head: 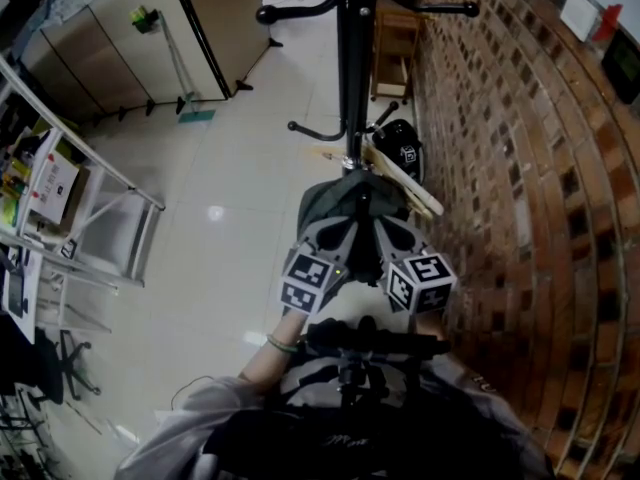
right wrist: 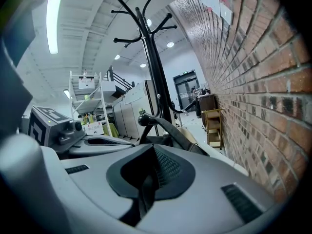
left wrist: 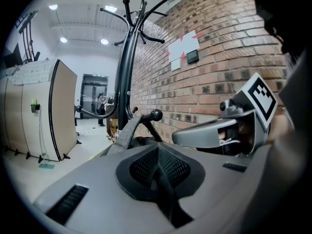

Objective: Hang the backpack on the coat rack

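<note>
Grippers, count: two, side by side at the person's front, each with a marker cube.
Left gripper (left wrist: 157, 167): fingers pressed together. No view shows whether fabric is caught between them.
Right gripper (right wrist: 148, 174): fingers likewise pressed together, with the same doubt.
Tips: in the head view both rest at the near top edge of the bag.
Dark grey fabric backpack (head: 330, 206), count: one, against the pole and off the floor.
Grey strap (left wrist: 126, 130), count: one seen, lying over the ball-tipped lower hook (left wrist: 156, 115).
Black metal coat rack (head: 352, 68), count: one, upright and close beside the wall. Its upper hooks are bare.
Surface: pale glossy tiled floor (head: 220, 168).
Room: red brick wall (head: 520, 168) on the right, beige cabinets (head: 130, 48) at the far left, grey metal shelving (head: 90, 218) at the left edge.
</note>
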Demonstrator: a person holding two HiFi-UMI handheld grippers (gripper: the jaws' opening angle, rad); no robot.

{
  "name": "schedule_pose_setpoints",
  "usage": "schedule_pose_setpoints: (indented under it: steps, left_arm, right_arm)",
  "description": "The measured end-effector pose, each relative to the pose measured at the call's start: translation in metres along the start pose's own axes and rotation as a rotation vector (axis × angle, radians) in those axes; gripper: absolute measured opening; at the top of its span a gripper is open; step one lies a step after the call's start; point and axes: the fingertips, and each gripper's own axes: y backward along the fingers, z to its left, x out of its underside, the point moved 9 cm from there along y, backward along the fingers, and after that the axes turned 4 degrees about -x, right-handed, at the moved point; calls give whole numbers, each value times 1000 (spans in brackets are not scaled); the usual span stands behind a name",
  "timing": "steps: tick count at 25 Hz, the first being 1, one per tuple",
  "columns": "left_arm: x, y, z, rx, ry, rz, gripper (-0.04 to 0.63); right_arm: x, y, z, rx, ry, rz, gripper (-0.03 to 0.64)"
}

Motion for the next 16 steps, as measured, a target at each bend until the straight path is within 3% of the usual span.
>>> schedule_pose_setpoints:
  steps: [16]
  left_arm:
    - [7,4,-1,3,13,18,6]
  right_arm:
    - [4,2,5,-6,24,15,0]
